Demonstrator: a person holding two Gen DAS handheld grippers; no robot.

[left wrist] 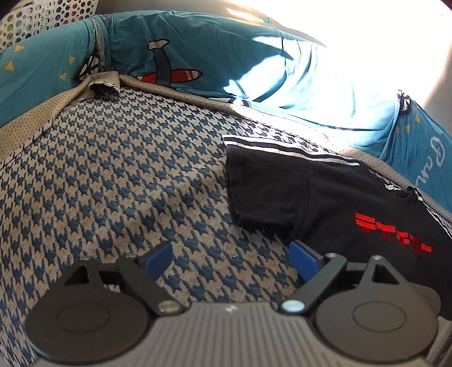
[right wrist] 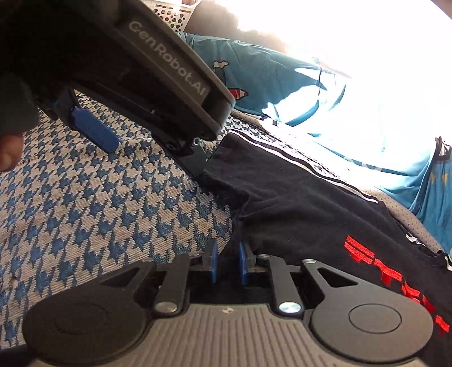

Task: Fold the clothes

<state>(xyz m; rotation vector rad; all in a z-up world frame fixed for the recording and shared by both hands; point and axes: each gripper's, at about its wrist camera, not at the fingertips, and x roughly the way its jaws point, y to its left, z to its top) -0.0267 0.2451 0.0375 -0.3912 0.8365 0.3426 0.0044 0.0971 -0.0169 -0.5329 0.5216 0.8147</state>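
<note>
Black T-shirt (left wrist: 333, 197) with red lettering lies flat on the houndstooth bed cover (left wrist: 127, 180). Left hand-held gripper (left wrist: 230, 259) hovers wide open beside its sleeve; right hand-held gripper (right wrist: 227, 261) pinches the shirt's edge.

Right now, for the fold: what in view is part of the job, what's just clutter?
In the job:
- black T-shirt, red print, flat on the houndstooth cover
- left gripper, open, beside the sleeve
- right gripper, shut at the shirt's edge

Lying about:
- teal cartoon bedding
- perforated white basket
</note>
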